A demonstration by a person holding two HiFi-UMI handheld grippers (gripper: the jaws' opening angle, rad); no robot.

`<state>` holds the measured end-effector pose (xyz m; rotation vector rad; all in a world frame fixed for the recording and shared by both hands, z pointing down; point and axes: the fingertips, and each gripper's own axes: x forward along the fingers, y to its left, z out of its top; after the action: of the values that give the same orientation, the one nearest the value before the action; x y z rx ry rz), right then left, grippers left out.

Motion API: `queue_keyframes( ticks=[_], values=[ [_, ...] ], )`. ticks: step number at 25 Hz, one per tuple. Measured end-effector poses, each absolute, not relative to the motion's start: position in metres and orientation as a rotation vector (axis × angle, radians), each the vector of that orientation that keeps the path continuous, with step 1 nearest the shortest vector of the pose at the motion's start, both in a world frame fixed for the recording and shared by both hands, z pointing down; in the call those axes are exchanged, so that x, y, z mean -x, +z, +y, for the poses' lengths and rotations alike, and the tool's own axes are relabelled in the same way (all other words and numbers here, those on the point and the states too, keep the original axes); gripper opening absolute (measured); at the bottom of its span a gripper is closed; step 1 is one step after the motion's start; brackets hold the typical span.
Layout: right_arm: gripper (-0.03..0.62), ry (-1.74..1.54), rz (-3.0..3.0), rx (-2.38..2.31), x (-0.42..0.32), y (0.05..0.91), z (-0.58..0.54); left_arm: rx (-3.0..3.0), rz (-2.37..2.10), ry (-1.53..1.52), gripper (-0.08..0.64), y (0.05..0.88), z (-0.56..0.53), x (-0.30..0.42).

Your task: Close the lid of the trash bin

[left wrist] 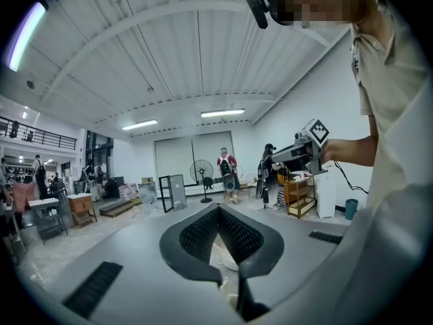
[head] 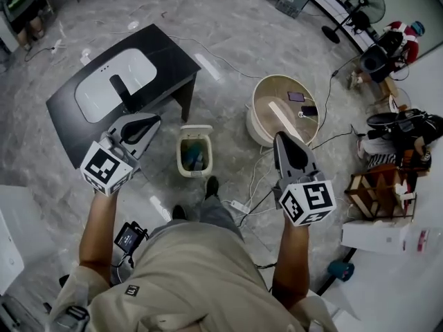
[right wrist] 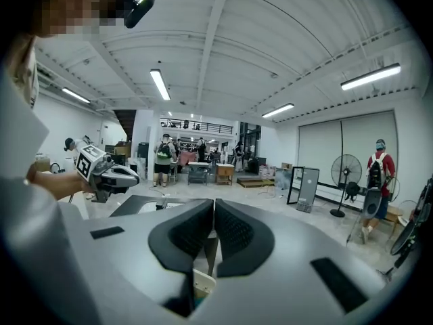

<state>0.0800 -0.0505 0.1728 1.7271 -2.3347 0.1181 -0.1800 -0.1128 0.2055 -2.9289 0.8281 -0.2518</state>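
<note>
A small cream trash bin [head: 194,152] stands on the floor in front of my feet. Its lid [head: 196,128] is tipped up at the far side, and blue-green contents show inside. My left gripper [head: 156,121] is held in the air to the left of the bin and well above it. Its jaws [left wrist: 216,210] meet at the tips and hold nothing. My right gripper [head: 279,138] hovers to the bin's right, also raised. Its jaws [right wrist: 214,203] are pressed together and empty. A cream edge [right wrist: 201,284] that may be the bin shows low between the right jaws.
A black table with a white sink basin [head: 116,83] stands just left of the bin. A round beige tub [head: 257,120] holding small items sits to its right. Cables and a power strip [head: 239,205] lie by my feet. A wooden shelf [head: 377,189] and clutter are further right.
</note>
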Motion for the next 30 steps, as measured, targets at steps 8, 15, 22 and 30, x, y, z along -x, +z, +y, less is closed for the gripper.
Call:
queue_keyframes(
  ticks=[8,15,22,30],
  values=[
    [0.026,0.158,-2.416,-1.61,-0.088,0.182,-0.112,2.932,0.947,-0.338,0.015,0.221,-0.148,0.17],
    [0.026,0.205,-2.433,-1.554,-0.111,0.195,-0.153,2.949,0.994,-0.383,0.015,0.235,-0.178,0.145],
    [0.026,0.273,-2.424,-1.509,-0.131,0.222,-0.184,2.991,1.021,-0.446,0.015,0.268,-0.211,0.121],
    [0.026,0.347,-2.382,-1.49,-0.155,0.263,-0.208,3.055,1.012,-0.54,0.015,0.328,-0.245,0.094]
  ],
)
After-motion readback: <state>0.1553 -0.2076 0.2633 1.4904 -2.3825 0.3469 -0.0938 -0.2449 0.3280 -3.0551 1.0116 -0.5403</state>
